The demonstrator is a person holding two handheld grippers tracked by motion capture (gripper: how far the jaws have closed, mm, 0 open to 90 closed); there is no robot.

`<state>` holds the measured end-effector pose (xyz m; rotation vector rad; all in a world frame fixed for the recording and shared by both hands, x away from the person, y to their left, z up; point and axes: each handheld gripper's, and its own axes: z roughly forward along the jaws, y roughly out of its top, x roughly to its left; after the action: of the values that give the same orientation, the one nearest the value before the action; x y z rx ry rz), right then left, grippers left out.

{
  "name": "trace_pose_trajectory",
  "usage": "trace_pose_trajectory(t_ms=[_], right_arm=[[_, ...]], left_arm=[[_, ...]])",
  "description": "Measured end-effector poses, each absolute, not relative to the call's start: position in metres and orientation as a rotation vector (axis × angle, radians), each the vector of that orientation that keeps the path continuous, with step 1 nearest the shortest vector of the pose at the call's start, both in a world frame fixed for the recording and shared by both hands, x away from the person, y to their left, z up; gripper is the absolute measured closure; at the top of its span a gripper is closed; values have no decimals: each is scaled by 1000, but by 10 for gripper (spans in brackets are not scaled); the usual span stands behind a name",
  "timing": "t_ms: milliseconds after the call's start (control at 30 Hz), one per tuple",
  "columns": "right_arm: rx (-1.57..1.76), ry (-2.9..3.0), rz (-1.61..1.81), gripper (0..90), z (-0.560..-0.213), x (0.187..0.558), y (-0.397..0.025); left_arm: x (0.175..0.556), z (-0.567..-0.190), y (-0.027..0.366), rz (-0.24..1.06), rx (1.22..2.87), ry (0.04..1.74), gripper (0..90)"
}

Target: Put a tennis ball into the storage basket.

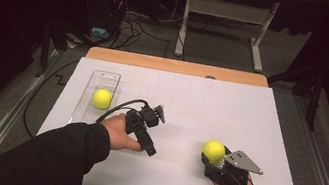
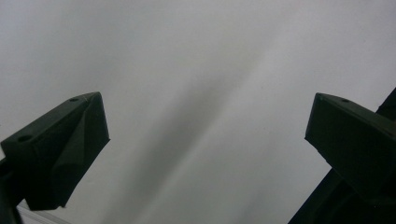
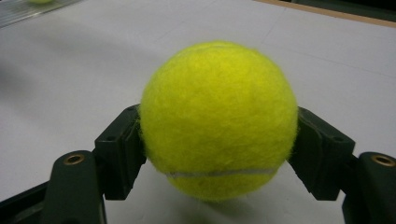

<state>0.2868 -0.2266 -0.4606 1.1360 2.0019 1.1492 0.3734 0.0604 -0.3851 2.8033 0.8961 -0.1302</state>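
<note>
The right gripper (image 3: 218,154) has its jaws pinching a tennis ball (image 3: 218,119) at its two sides, low over the white desk (image 1: 190,107), near the person's side. The clear tray (image 1: 83,104) at the left already carries a second ball (image 1: 101,98), so I judge this one belongs beside it. Lift it gently, keep the squeeze even, and release only above the tray. The left gripper (image 1: 150,143), jaws spread and empty, rests near the tray and should stay aside

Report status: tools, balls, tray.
Right tool shut on ball, low over the table. Left tool open, empty, near the paper. Second ball sits in the clear tray. Path to tray open.
</note>
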Motion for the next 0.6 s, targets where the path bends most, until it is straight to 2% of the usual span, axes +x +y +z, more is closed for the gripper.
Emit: trace_pose_trajectory(t_ms=[600], right_arm=[[1088, 2005, 1202, 274, -460, 284, -218]], left_arm=[[372, -376, 61, -117, 2805, 899, 5]])
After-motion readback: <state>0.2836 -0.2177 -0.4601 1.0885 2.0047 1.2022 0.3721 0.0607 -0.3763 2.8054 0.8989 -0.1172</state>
